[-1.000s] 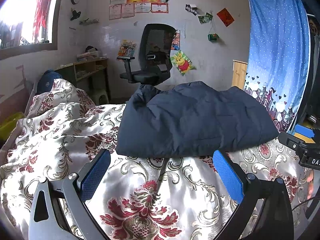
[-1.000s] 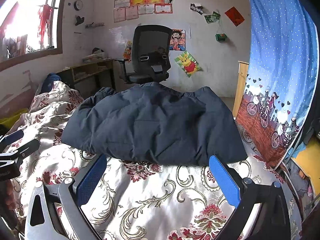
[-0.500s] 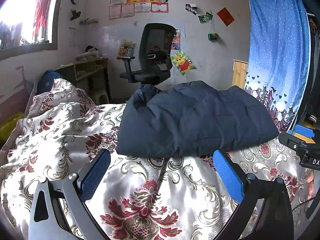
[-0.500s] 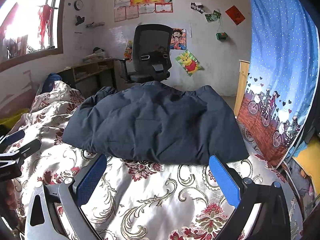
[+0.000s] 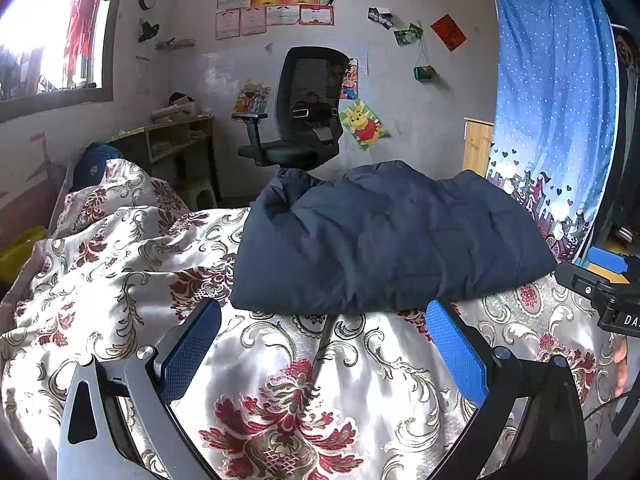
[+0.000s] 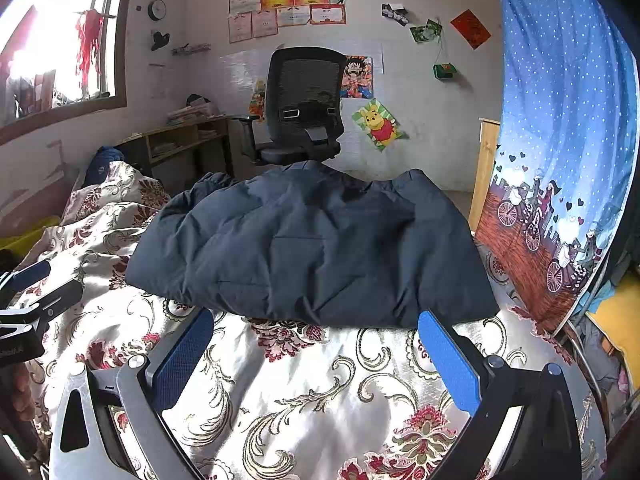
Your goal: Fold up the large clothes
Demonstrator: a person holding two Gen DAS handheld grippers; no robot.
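Left wrist view: left gripper (image 5: 325, 343) is hovering w/ jaws spread wide, gripping nothing, just short of the dark blue jacket (image 5: 392, 240), which is lying bundled on the floral bedspread (image 5: 288, 400) — prob. lining up on its near hem.

Right wrist view: right gripper (image 6: 316, 350) is also gaping wide & empty, just before the jacket's (image 6: 316, 248) near edge; office chair (image 6: 304, 108) is standing beyond the jacket.

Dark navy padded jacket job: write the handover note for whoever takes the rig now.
Left gripper: open, empty, short of the jacket's near edge.
Right gripper: open, empty, likewise just short of it.
Dark navy padded jacket: lies as a compact bundle on the floral satin bedspread, apparently already folded.
Left: check that the fold is neat; whether another fold is needed cannot be told.
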